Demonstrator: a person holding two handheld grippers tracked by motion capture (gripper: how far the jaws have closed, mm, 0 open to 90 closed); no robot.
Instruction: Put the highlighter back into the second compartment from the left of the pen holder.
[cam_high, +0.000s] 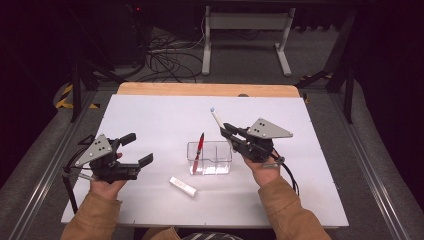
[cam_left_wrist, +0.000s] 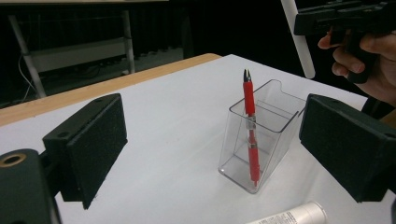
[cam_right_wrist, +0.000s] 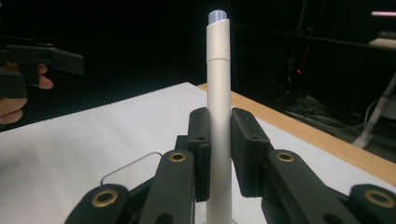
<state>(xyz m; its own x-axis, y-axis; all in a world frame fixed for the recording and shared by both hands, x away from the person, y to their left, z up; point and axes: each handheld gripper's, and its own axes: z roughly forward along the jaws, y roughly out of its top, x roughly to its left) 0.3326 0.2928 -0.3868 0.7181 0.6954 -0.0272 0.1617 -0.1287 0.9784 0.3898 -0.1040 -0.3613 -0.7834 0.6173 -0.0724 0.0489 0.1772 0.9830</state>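
White marker (cam_right_wrist: 219, 93) up in the right gripper (cam_high: 226, 131), clamped tight between both pads!

Nearest the person, a white tube (cam_high: 183, 186) lies flat on the worktop (cam_high: 150, 115); the left gripper (cam_high: 137, 149) hangs with jaws wide apart, nothing between them. Just past the tube, the clear pen holder (cam_high: 210, 158) stands with a red pen (cam_high: 199, 151) upright in its left compartment. Marker sits above and just behind the holder's right end, tilted, tip away.

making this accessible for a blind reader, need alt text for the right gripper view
The right gripper is shut on an upright white pen, its two black jaws pressing its barrel from either side. Behind lie the white table and its wooden edge.
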